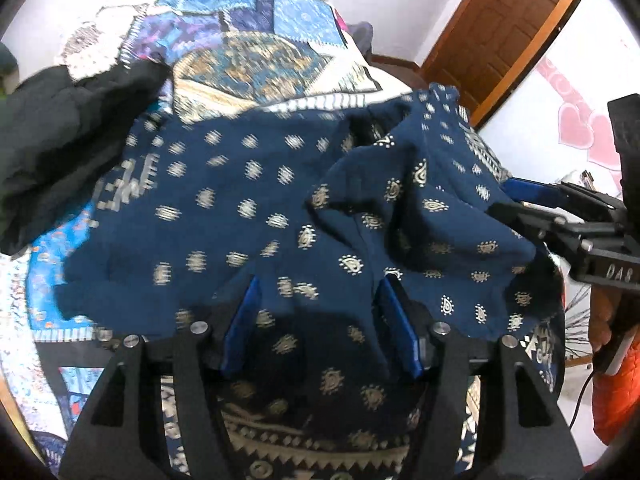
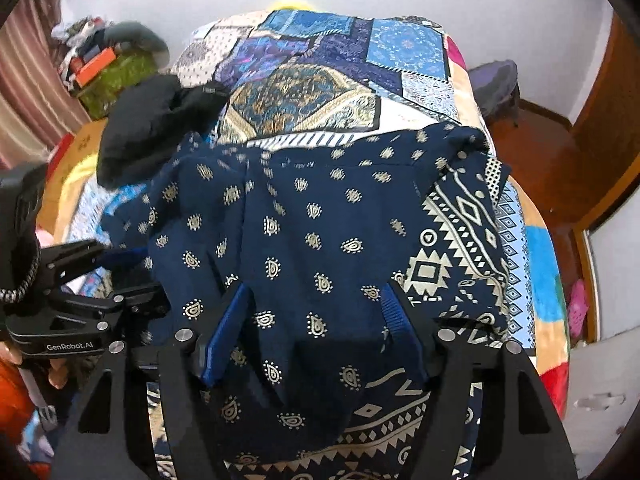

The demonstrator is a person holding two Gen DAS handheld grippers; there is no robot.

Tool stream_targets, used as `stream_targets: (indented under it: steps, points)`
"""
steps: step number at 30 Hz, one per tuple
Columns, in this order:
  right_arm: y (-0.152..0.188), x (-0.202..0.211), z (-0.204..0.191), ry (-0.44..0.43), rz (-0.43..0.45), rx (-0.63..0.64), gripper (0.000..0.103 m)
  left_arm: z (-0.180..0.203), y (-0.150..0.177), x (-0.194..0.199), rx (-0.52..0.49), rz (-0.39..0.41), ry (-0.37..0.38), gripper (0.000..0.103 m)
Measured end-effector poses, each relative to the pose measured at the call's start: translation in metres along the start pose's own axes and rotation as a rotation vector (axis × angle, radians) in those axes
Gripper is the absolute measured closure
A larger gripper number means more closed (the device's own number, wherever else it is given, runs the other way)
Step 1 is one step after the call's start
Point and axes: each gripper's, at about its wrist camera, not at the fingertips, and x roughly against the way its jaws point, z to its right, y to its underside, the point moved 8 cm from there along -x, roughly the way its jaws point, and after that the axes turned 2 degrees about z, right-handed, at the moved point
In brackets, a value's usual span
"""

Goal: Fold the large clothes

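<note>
- Patchwork bedspread (image 2: 320, 92) covers the bed that we work on; a wooden door (image 1: 508, 24) stands behind it.
- Our navy paisley garment (image 2: 304, 220) lies across the bed's near end, one layer doubled over, its patterned border (image 2: 456, 240) along the right edge; a black garment (image 2: 148, 128) sits by the left edge.
- We judge a fold is just being laid down.
- Left gripper (image 1: 320, 320) and right gripper (image 2: 316, 320) each stand fairly wide, cloth draped between the blue pads; no pinch shows.
- Next we would draw clear, then take fresh edges.
- Readable: "GenRobot.AI" on the left gripper; "DAS", uncertainly, on the right.
</note>
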Motion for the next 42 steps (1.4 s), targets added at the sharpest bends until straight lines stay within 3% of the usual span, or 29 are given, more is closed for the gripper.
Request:
stream_targets:
  steps: [5, 11, 15, 21, 27, 32, 36, 42]
  points:
    - [-0.015, 0.024, 0.017, 0.013, 0.076, -0.053, 0.038, -0.029, -0.017, 0.043, 0.038, 0.114, -0.074, 0.042]
    - [-0.028, 0.046, 0.045, 0.028, 0.144, -0.144, 0.038, -0.086, -0.034, 0.080, 0.191, 0.214, -0.118, 0.042]
    - [-0.033, 0.052, 0.063, 0.036, 0.165, -0.202, 0.038, -0.121, -0.035, 0.081, 0.300, 0.225, -0.114, 0.042]
    - [-0.027, 0.043, 0.090, 0.026, 0.138, -0.291, 0.038, -0.161, -0.013, 0.059, 0.425, 0.180, -0.160, 0.042]
    - [-0.006, 0.018, 0.107, 0.013, 0.046, -0.354, 0.038, -0.188, 0.019, 0.025, 0.575, 0.090, -0.104, 0.042]
    - [0.008, -0.008, 0.119, -0.048, -0.037, -0.435, 0.038, -0.193, 0.035, -0.007, 0.691, 0.027, 0.056, 0.042]
    - [0.009, -0.030, 0.120, -0.141, -0.093, -0.487, 0.038, -0.186, 0.035, -0.024, 0.722, -0.003, 0.152, 0.042]
    - [-0.006, -0.055, 0.129, -0.176, -0.087, -0.510, 0.037, -0.190, 0.027, -0.032, 0.740, 0.007, 0.200, 0.042]
